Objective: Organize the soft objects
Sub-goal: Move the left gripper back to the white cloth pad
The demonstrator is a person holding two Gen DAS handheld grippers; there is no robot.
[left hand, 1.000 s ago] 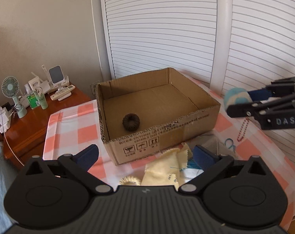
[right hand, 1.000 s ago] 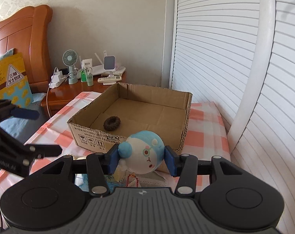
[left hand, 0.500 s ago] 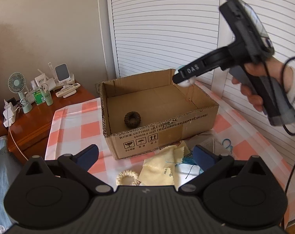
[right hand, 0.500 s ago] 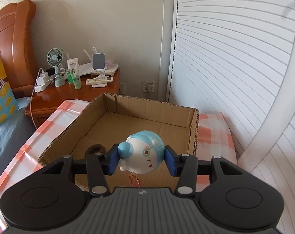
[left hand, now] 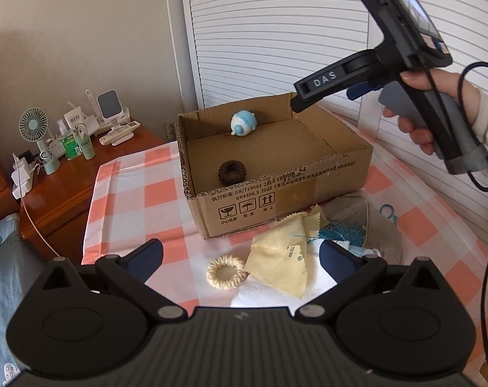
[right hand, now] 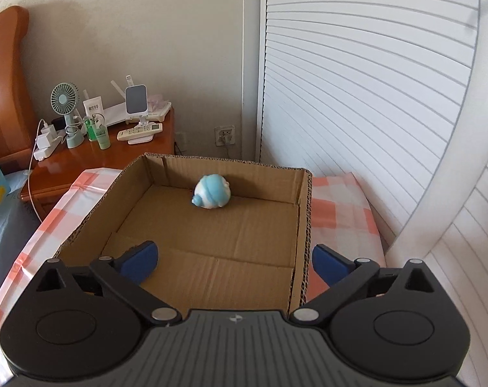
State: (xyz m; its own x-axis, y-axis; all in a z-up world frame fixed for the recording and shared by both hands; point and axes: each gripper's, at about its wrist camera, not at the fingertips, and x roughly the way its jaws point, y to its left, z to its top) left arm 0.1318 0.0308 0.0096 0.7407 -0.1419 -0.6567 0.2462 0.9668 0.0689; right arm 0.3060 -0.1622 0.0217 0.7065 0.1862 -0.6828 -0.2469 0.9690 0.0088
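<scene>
Cardboard made up the one box (right hand: 211, 258), which lay ahead of the right gripper (right hand: 234, 259). Two grippers were in view; the left gripper (left hand: 240, 259) hovered with jaws spread and empty. One toy (right hand: 211, 191) lay inside, far beyond the right jaws, its snout pointing left. Half a second before, those jaws had pinched it; now they stood wide apart. Two rings showed: one dark ring (left hand: 232, 171) boxed, one cream ring (left hand: 226, 272) between the left jaws.

- One cardboard box (left hand: 276, 174), open-topped.
- One blue-and-white plush toy (left hand: 243, 123) inside it.
- Two knitted rings: one dark (left hand: 232, 172), one cream (left hand: 226, 272).
- One yellow cloth (left hand: 282, 258).
- Two hand-held grippers: left (left hand: 240, 258), right (right hand: 234, 259).
- One small fan (left hand: 34, 125).
</scene>
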